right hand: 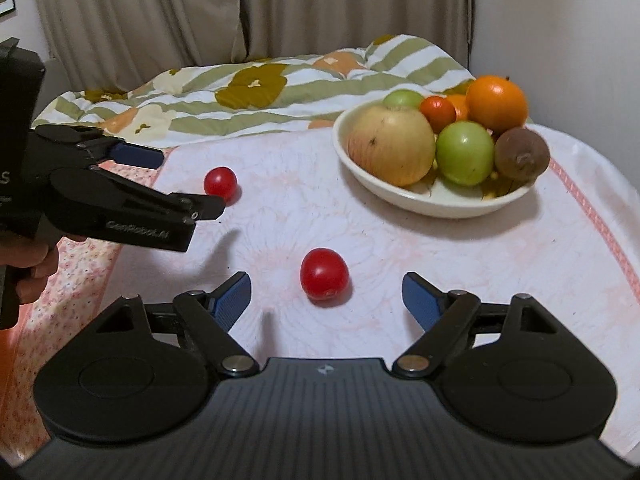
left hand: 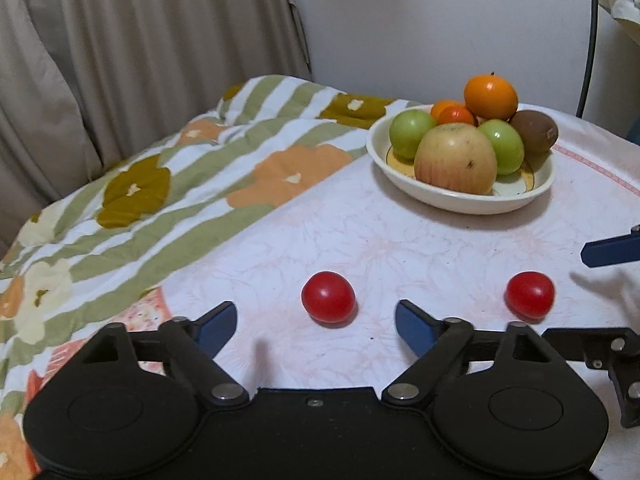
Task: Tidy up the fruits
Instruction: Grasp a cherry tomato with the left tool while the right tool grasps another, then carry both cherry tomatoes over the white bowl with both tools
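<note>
- While the left gripper hovers low with its blue fingers spread wide and holding nothing, the left wrist view shows one red tomato lying on the counter just ahead of the gap between them.
- A second red tomato lies to the right of the first, apart from it, near a blue finger of the right gripper at the frame edge.
- Farther back stands a white bowl heaped with an apple, green fruits, oranges and a brown fruit.
- A flowered quilt covers the left side, with a curtain behind.
- From the right wrist view, the right gripper is likewise spread apart and empty, with a tomato on the counter between and just beyond its fingertips.
- The other tomato sits farther left, just past the tip of the left gripper.
- The bowl of fruit stands at the right rear.
</note>
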`<state>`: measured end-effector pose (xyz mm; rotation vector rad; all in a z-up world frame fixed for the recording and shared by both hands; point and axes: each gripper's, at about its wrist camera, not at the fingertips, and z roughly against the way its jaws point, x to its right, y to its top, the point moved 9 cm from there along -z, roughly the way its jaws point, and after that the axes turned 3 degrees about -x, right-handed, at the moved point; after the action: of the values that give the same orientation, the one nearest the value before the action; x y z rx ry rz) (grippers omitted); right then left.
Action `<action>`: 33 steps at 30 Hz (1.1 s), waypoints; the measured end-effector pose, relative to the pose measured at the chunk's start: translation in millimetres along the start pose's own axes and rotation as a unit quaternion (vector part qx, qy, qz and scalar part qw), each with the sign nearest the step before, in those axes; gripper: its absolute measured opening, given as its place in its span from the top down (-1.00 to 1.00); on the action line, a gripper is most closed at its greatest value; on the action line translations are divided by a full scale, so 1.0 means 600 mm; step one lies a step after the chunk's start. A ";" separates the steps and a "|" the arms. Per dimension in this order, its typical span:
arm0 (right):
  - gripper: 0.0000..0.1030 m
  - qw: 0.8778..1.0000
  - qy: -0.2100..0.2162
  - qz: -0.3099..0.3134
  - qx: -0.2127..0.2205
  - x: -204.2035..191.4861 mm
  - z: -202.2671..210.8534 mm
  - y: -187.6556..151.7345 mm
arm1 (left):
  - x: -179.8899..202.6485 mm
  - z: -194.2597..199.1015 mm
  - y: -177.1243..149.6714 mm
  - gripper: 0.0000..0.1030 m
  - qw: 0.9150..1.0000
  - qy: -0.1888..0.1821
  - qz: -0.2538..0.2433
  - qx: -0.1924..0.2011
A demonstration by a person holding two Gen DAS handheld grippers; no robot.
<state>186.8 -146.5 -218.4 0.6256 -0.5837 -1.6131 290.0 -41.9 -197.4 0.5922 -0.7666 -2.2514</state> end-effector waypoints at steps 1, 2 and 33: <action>-0.86 1.000 -0.002 -0.002 -0.001 -0.001 -0.006 0.000 | -0.001 -0.007 0.000 -0.62 1.000 -0.003 -0.001 -0.004; -0.80 1.000 -0.003 -0.002 -0.003 -0.001 -0.010 0.000 | -0.002 -0.014 -0.001 -0.55 1.000 -0.007 -0.001 -0.006; 0.13 1.000 -0.011 0.026 -0.011 0.004 -0.038 0.007 | 0.014 -0.013 -0.017 0.28 1.000 -0.005 0.008 -0.020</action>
<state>205.2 -149.7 -232.6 0.5728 -0.5935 -1.5763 284.0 -44.6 -211.5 0.5542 -0.7277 -2.2506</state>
